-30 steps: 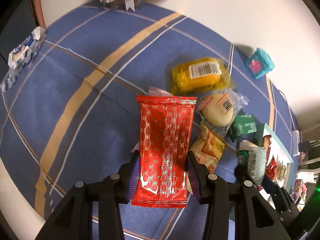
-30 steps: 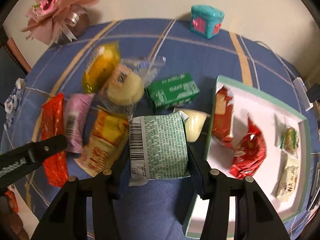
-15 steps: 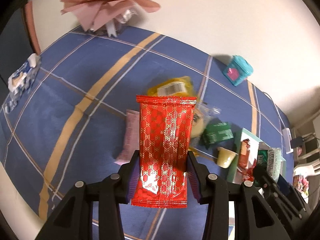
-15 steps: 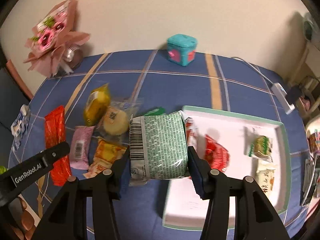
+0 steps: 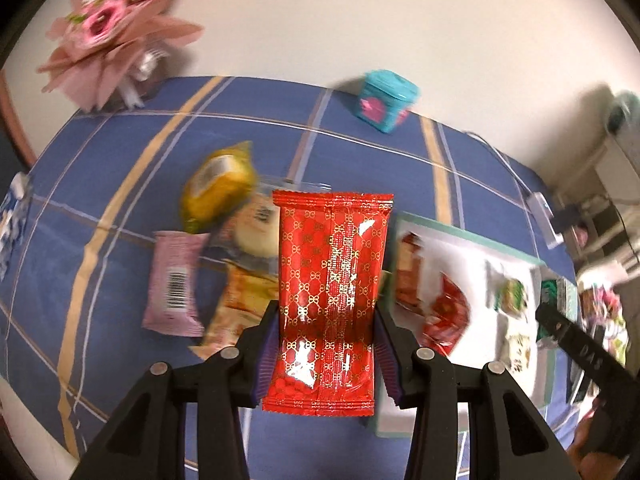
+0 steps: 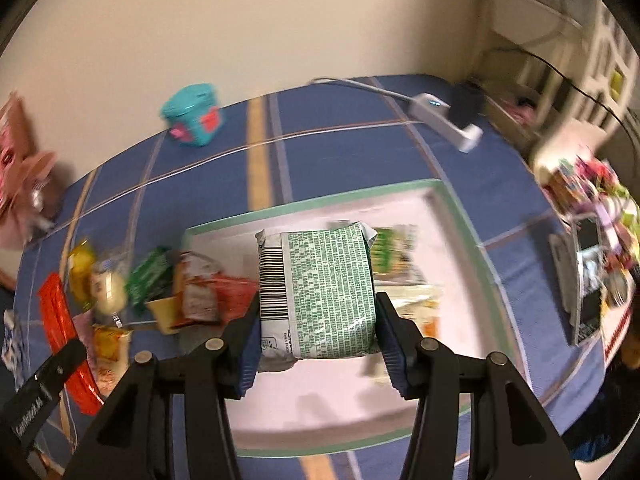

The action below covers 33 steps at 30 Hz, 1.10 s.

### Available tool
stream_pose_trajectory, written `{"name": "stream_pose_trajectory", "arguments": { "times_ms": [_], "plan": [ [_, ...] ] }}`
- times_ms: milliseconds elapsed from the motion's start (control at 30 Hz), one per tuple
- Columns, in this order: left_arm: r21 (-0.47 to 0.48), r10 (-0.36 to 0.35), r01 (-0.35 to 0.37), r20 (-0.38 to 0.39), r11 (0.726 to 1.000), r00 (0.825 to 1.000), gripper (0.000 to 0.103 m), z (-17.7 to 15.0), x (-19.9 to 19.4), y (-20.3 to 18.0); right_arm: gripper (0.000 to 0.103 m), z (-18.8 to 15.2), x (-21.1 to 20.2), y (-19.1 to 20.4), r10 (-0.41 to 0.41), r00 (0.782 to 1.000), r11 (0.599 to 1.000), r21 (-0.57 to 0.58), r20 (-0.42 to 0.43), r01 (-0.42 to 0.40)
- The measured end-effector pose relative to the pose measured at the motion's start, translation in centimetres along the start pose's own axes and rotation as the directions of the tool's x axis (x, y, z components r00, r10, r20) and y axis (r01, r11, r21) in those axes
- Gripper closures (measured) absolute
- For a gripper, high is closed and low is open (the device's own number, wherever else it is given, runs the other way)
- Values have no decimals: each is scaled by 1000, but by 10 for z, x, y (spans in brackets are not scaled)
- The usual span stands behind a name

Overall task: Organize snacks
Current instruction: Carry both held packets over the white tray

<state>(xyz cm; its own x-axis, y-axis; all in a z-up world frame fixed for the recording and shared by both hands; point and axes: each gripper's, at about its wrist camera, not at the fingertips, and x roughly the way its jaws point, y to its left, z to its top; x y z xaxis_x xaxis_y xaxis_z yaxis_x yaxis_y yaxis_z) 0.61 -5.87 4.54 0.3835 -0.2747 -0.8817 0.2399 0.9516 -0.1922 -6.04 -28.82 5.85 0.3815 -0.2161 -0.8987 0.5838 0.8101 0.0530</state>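
1. Step in hand, judged – carrying two snacks to the white tray [image 6: 452,208] w/ green rim.
2. Left hand-held gripper [image 5: 326,344] pinched the red packet [image 5: 332,280], held above the blue surface [image 5: 120,160], just left of the tray.
3. Right hand-held gripper [image 6: 318,332] pinched the green-printed packet [image 6: 320,292], over the tray's middle.
4. Loose snacks beside the tray: yellow packet [image 5: 218,190], pink packet [image 5: 174,280].
5. Next, prob. – lower each over a bare tray spot, then let go; avoid packets already inside.
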Motion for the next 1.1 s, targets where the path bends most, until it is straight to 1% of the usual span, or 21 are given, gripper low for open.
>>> {"name": "stream_pose_trajectory", "arguments": {
  "times_ms": [167, 267, 400, 500, 700, 867, 1100],
  "plan": [
    [74, -27, 28, -10, 997, 1000, 56, -8, 3, -34, 49, 2, -5, -32, -28, 1000, 998, 53, -6, 28],
    [131, -44, 46, -21, 990, 999, 56, -15, 6, -56, 49, 1, -7, -43, -31, 999, 997, 65, -8, 32],
    [187, -56, 62, -40, 980, 998, 56, -23, 12, -78, 49, 1, -7, -48, -28, 999, 997, 68, -16, 29],
    [208, -65, 76, -63, 975, 996, 56, -29, 19, -89, 49, -1, -6, -49, -26, 999, 998, 65, -22, 27],
    [212, -70, 92, -109, 973, 992, 56, -36, 34, -94, 49, -6, 5, -43, -13, 998, 999, 42, -63, 16],
    [207, -56, 86, -147, 975, 987, 56, -41, 47, -93, 49, -12, 15, -35, -12, 994, 1000, 17, -104, 14],
    [188, -55, 89, -178, 978, 982, 56, -44, 55, -89, 49, -17, 21, -26, -22, 992, 1000, -16, -128, 20]
  ]
}}
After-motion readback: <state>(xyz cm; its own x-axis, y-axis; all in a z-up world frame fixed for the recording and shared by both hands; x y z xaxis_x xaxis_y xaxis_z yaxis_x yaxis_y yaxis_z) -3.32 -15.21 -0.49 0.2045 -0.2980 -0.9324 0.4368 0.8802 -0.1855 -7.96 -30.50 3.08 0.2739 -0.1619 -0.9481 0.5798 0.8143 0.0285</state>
